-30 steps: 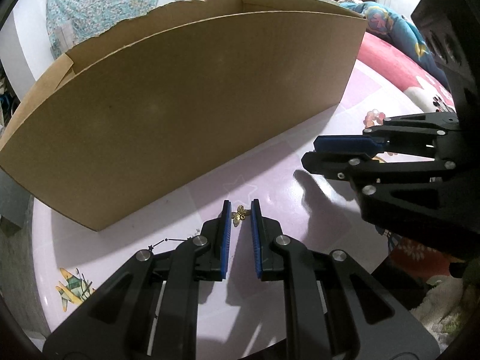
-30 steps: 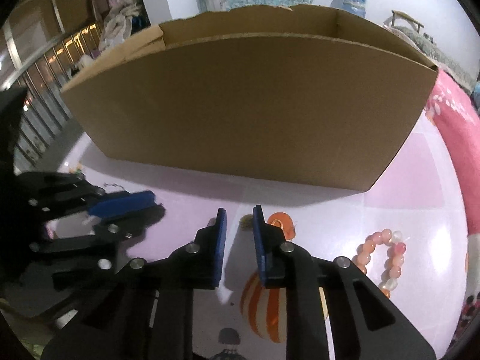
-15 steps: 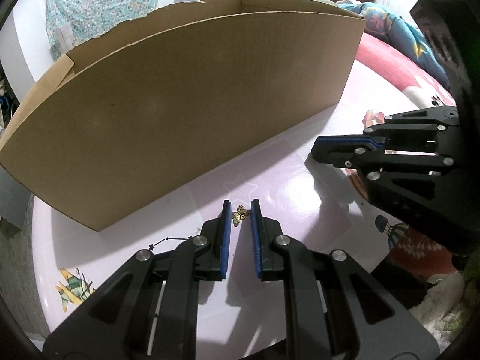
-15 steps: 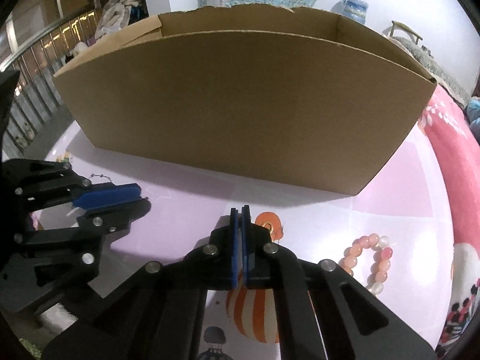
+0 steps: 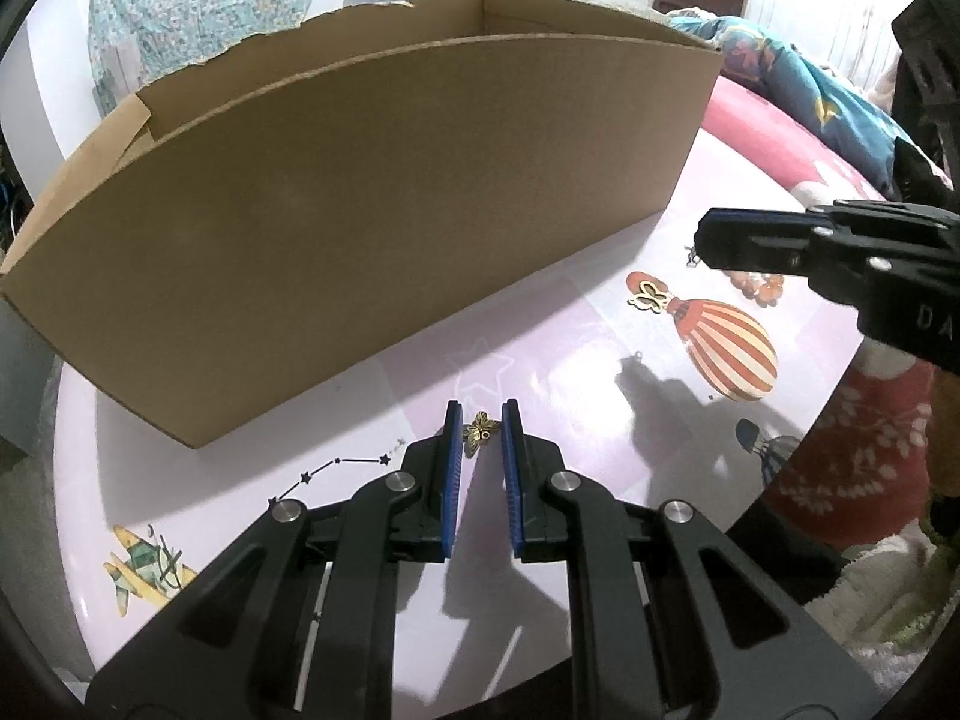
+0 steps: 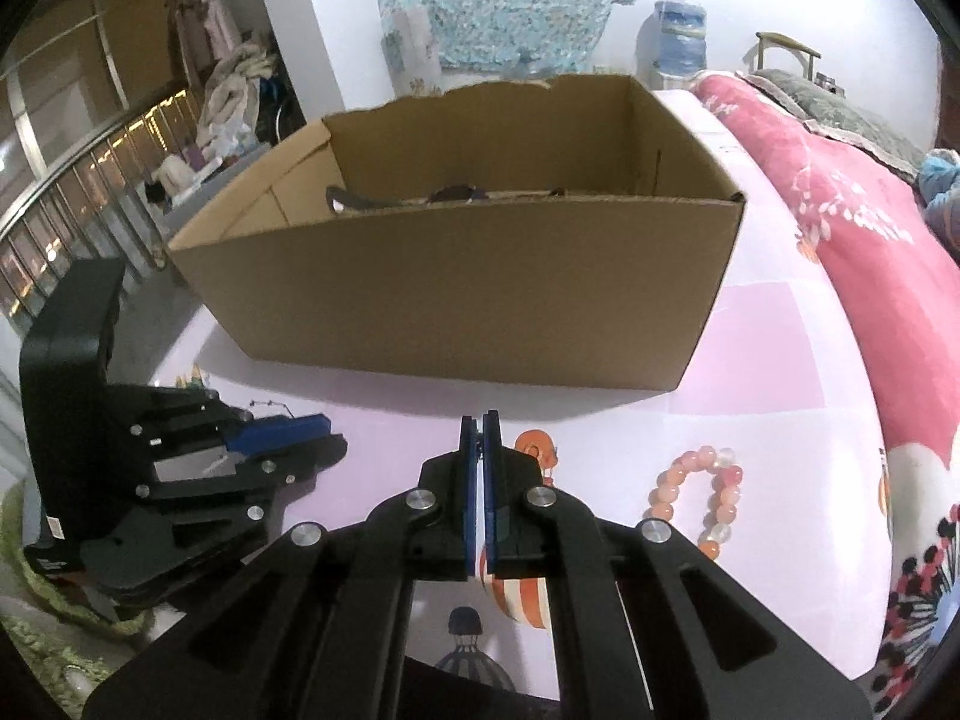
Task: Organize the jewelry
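My left gripper (image 5: 480,414) rests low over the lilac table, its blue pads closed on a small bronze butterfly charm (image 5: 480,431). My right gripper (image 6: 480,418) is shut and raised off the table; in the left wrist view a tiny metal piece (image 5: 691,255) dangles at the right gripper's tip (image 5: 702,238). A gold butterfly charm (image 5: 648,297) lies on the balloon print below it. A pink bead bracelet (image 6: 696,480) lies to the right. The open cardboard box (image 5: 360,210) (image 6: 480,288) stands just behind both grippers. The left gripper (image 6: 327,429) shows at the left of the right wrist view.
The round table (image 5: 540,372) has printed balloons, stars and a plane. Dark items lie inside the box (image 6: 456,195). A pink bedspread (image 6: 840,222) borders the table on the right. A green rug (image 6: 36,600) lies below the table edge.
The right gripper's jaws closed, then it lifted and drew back from the table, uncovering the gold butterfly and the balloon print. The left gripper stayed still with its charm.
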The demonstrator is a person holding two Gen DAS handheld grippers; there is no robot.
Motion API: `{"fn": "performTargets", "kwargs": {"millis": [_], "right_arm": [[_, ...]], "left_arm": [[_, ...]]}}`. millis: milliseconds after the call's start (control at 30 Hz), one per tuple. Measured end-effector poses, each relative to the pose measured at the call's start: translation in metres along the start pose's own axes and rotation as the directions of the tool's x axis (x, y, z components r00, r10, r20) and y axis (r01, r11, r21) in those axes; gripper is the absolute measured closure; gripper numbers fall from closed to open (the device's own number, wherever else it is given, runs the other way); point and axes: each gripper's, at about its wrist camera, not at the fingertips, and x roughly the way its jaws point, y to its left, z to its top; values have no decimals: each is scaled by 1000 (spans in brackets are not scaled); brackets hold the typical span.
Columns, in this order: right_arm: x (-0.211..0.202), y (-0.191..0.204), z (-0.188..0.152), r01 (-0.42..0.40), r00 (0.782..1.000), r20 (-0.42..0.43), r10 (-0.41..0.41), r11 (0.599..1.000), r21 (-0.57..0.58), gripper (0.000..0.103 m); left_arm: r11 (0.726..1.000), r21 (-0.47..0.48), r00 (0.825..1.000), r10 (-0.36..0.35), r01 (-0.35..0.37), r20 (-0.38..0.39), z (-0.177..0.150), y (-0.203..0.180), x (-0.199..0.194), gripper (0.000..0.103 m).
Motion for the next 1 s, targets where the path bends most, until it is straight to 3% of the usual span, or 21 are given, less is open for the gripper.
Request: {"fn": "performTargets", "kwargs": {"millis": [200,400,767,1000], "right_arm": [[-11,4,5,-25,999,34,25,1000,13,101],[-19,9,19,-62,995,79,61,998,15,101],[-46,9,59,-128,968,217,130,992,-22,101],[-42,-27,109,-270,939,221,262,963,5,101]], "left_arm": [[1000,10,999,-21,21,31,4,-2,-19,91],[997,53,992,-55,49,112,17,-9,-48,91],[991,83,966,-117,101,231,53,-8,-97,91],[995,60,957,-88,74,276,87,7,-99,91]]}}
